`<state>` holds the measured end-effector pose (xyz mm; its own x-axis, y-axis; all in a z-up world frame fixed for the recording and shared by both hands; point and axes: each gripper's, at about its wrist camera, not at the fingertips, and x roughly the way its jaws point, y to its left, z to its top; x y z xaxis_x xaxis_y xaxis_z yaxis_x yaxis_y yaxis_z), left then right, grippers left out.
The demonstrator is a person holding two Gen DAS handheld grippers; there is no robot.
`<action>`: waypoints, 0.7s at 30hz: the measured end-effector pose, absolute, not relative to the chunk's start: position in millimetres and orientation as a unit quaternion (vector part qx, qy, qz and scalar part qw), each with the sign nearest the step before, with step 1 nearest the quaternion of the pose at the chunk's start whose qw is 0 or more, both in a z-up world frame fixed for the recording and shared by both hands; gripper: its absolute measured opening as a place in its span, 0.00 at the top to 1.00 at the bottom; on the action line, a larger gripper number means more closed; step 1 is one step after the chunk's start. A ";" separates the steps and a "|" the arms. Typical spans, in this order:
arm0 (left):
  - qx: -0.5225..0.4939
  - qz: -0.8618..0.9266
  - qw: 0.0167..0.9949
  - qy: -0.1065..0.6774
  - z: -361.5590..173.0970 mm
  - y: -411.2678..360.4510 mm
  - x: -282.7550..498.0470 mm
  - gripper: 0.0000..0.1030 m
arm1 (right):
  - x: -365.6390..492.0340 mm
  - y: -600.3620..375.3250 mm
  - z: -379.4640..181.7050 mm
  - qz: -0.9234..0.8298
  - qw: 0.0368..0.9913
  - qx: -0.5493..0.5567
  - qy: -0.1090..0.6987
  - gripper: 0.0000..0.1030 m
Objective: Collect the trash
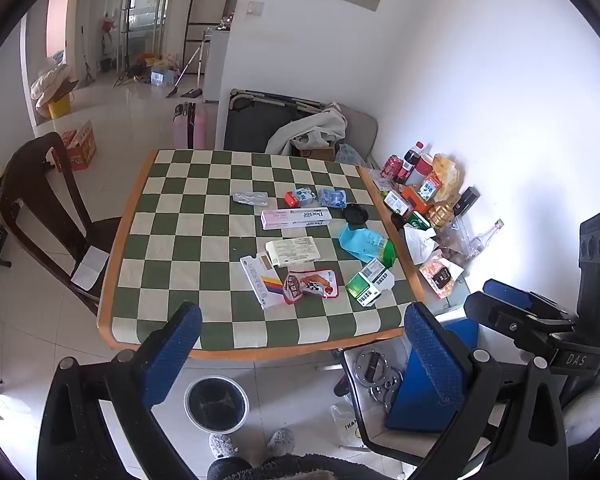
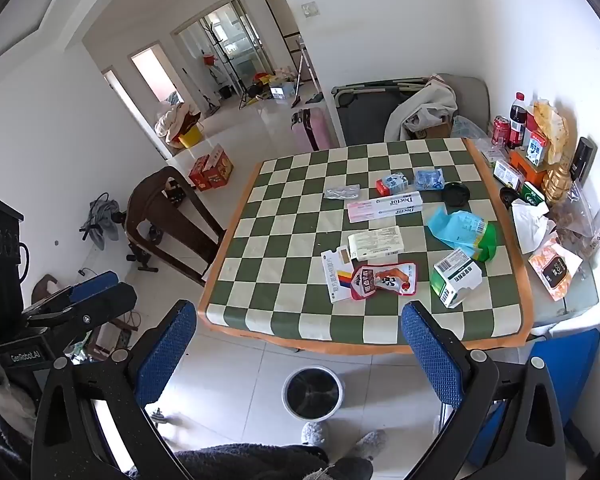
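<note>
Fingers spread wide on both sides, nothing between them; I have my left gripper [image 1: 304, 360] and my right gripper [image 2: 300, 354] tilted steeply downward, hovering short of the near edge of the green-and-cream checkered table [image 1: 188, 240], clear of everything on it; from the left wrist view I see the right gripper off to the right, level with mine, and from the right wrist view the left one sits off to the left, so the two hang side by side, well apart.

Trash lies scattered over the right half of the table; nearest me is a red snack wrapper with a white panel [image 1: 310, 286], touching a flat white card box with colour stripes [image 1: 256, 280] on its left; a green-and-white carton [image 1: 370, 282] lies on its side just to the right; behind these, a white rectangular medicine box [image 1: 294, 252], a crumpled light-blue and green plastic bag [image 1: 364, 242], a long pink-and-white toothpaste box [image 1: 296, 218], a small black lid [image 1: 355, 213], and a clear crushed plastic wrapper [image 1: 252, 198] farther back.

On the floor below the table's near edge stands a round white bin with a dark liner [image 1: 216, 402], open-topped; it sits between my fingers in the left view; a person's grey slippers [image 1: 254, 442] show just behind it.
</note>
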<state>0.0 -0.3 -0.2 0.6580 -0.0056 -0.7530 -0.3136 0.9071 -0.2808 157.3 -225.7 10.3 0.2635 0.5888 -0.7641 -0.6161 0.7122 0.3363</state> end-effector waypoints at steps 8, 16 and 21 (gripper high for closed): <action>-0.197 0.083 0.889 0.405 0.7 -2.6 4.5 0.00 | 158.3 -225.1 8.1 0.381 0.792 -0.010 0.478 0.00; -0.199 0.079 0.890 0.402 0.2 -2.7 7.6 0.00 | 158.5 -227.9 9.7 0.381 0.792 -0.010 0.478 0.00; -0.201 0.067 0.890 0.403 1.8 -7.1 3.5 0.00 | 158.4 -230.3 11.1 0.382 0.791 -0.009 0.478 0.00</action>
<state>3.5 -7.1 1.8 0.6665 -0.0430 -0.7443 -0.2811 0.9102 -0.3043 158.4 -230.3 11.1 0.2523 0.5952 -0.7629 -0.6124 0.7087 0.3503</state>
